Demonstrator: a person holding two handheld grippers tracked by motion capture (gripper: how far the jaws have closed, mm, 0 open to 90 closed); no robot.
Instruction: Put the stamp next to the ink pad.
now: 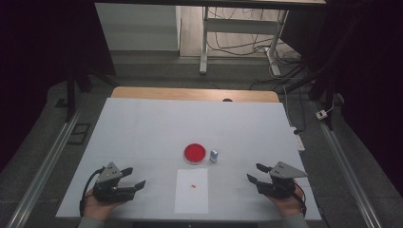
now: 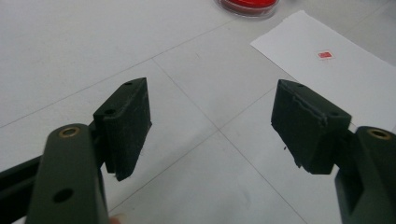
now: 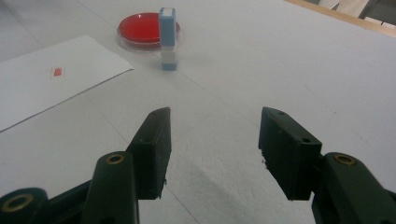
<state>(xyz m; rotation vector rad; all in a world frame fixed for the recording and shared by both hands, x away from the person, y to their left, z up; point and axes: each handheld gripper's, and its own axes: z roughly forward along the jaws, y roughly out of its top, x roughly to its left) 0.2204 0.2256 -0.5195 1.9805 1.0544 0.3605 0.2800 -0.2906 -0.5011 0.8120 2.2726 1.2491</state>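
Observation:
A round red ink pad [image 1: 195, 153] lies near the middle of the white table [image 1: 142, 128]; it also shows as the ink pad [image 3: 144, 29] and the ink pad [image 2: 247, 5]. A small blue and white stamp [image 1: 214, 156] stands upright just to its right, seen closer as the stamp [image 3: 167, 39]. A white sheet of paper [image 1: 192, 190] with a small red mark [image 1: 194, 185] lies in front of them. My left gripper [image 1: 134, 177] rests open at the front left, empty. My right gripper [image 1: 254, 173] stands open at the front right, with nothing between its jaws.
The table's wooden far edge [image 1: 195, 93] shows behind the white cover. Beyond it stand a desk frame [image 1: 204, 42] and loose cables [image 1: 247, 45] on the floor. Metal rails [image 1: 43, 166] run along both sides of the table.

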